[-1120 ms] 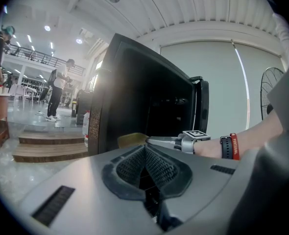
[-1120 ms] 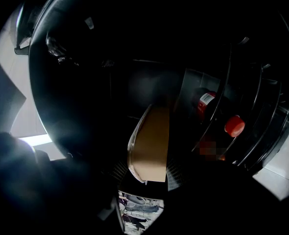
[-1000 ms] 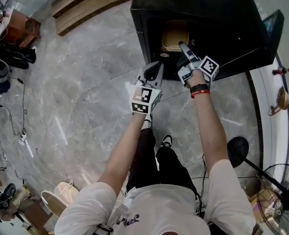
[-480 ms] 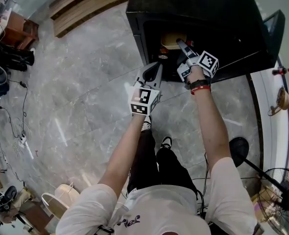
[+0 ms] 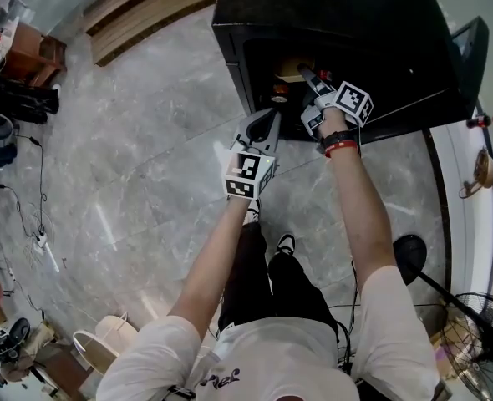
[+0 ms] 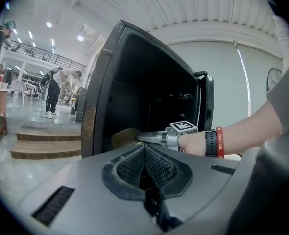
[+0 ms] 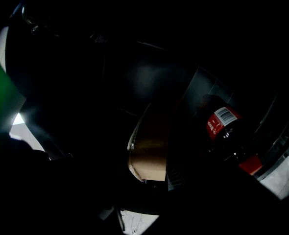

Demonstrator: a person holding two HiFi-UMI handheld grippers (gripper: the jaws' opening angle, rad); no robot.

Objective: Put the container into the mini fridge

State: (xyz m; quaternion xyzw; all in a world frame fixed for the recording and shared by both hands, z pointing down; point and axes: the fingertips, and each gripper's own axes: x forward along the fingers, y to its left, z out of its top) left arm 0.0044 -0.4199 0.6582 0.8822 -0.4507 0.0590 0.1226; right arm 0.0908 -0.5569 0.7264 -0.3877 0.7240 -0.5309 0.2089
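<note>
A tan, paper-looking container with a pale clear rim (image 7: 149,153) sits just inside the dark opening of a black, box-shaped mini fridge (image 5: 347,15), which stands on a grey marble-patterned floor (image 5: 146,165). The right gripper (image 5: 303,73) reaches into the opening. Its jaws stand partly apart and are closed on the near edge of the container, so the container is held, not loose. Beside it, further inside the fridge, lies a dark bottle with a red label (image 7: 223,124), close to the container but apparently not touching it.

The container looks light and thin-walled. It would probably flex or dent under a hard squeeze, and its lid might lift. The stiffer rim, where the jaws are now, seems the best place to hold it, and it should be kept level in case something is inside.

The left gripper (image 6: 144,150) hangs outside the fridge, in front of the opening. Its ribbed jaws are pressed together with nothing between them. The fridge door (image 5: 472,53) stands open on the right.

Much is hard to make out. The fridge interior is nearly black, and the right gripper's own jaws are lost in that darkness in its view. Whether the container rests on a shelf cannot be told. Its contents are hidden, and the bottle is partly cut off.
</note>
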